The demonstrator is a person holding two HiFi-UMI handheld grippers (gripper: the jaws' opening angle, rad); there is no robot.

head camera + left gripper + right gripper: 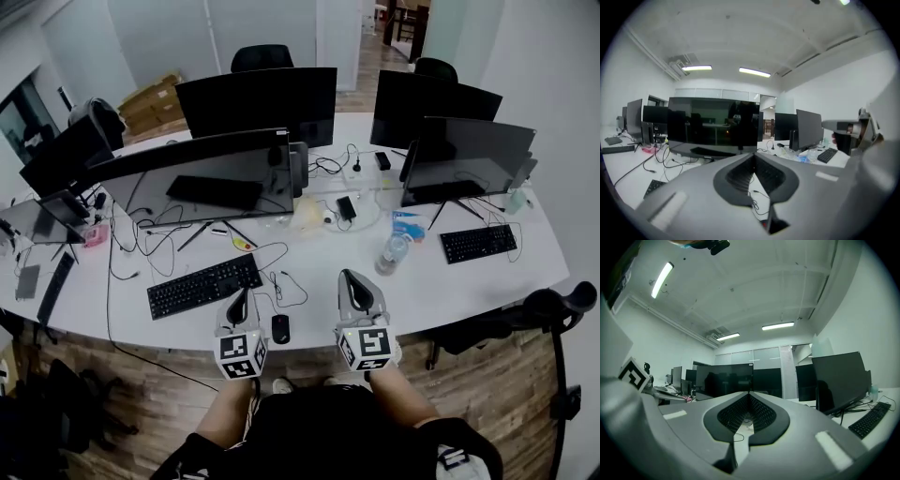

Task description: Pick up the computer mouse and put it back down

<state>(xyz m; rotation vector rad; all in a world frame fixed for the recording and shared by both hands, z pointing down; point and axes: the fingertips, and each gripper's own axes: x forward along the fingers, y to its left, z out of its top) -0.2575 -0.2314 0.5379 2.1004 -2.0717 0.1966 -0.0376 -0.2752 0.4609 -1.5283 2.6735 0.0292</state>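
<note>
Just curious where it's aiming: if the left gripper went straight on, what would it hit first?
Probably the wide dark monitor straight ahead of the left gripper, though depth is hard to judge.

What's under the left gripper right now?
The left gripper, shut and empty, hangs over the white desk beside the mouse; the nearest keyboard lies further left. Desk directly beneath its body is covered.
</note>
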